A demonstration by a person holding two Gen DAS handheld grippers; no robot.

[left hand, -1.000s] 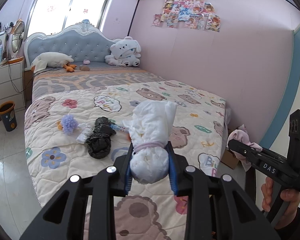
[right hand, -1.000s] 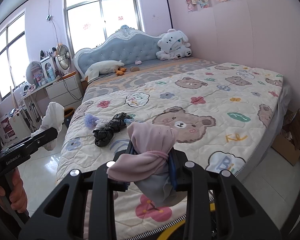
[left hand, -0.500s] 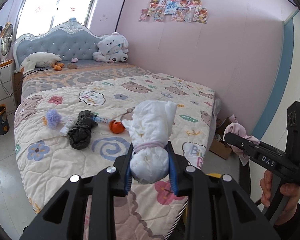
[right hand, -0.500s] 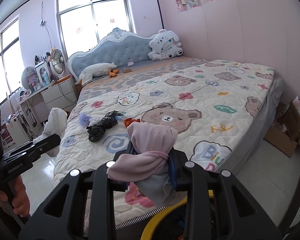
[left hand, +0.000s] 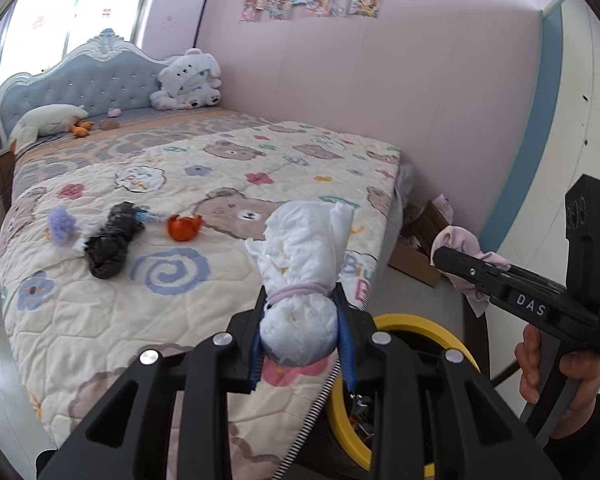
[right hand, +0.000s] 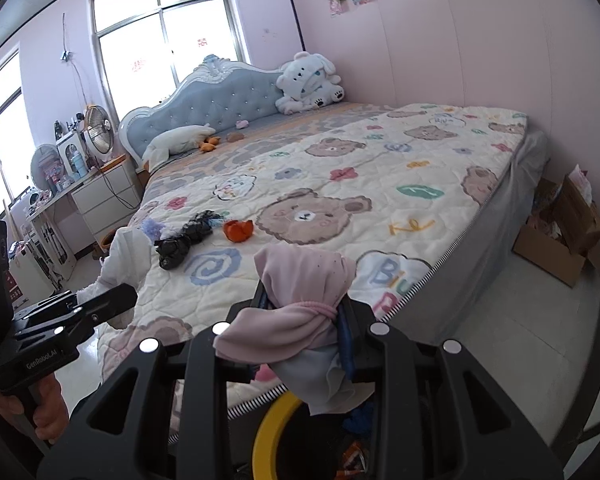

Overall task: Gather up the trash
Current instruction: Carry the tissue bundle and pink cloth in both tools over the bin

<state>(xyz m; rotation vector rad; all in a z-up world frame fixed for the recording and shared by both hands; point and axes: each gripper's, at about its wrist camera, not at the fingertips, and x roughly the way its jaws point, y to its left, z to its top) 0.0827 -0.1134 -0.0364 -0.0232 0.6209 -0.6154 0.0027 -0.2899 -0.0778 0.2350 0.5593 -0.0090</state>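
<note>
Both tools are matte black plastic. The left gripper [left hand: 300, 330] has blue pads on its fingers [left hand: 257, 354] and round silver screw heads along its frame. Beside the bed [left hand: 100, 320], the right gripper [left hand: 446, 256] carries white "DAS" lettering, a pistol grip and a small green light. The right hand [left hand: 560, 376] emerges from a dark sleeve.
</note>
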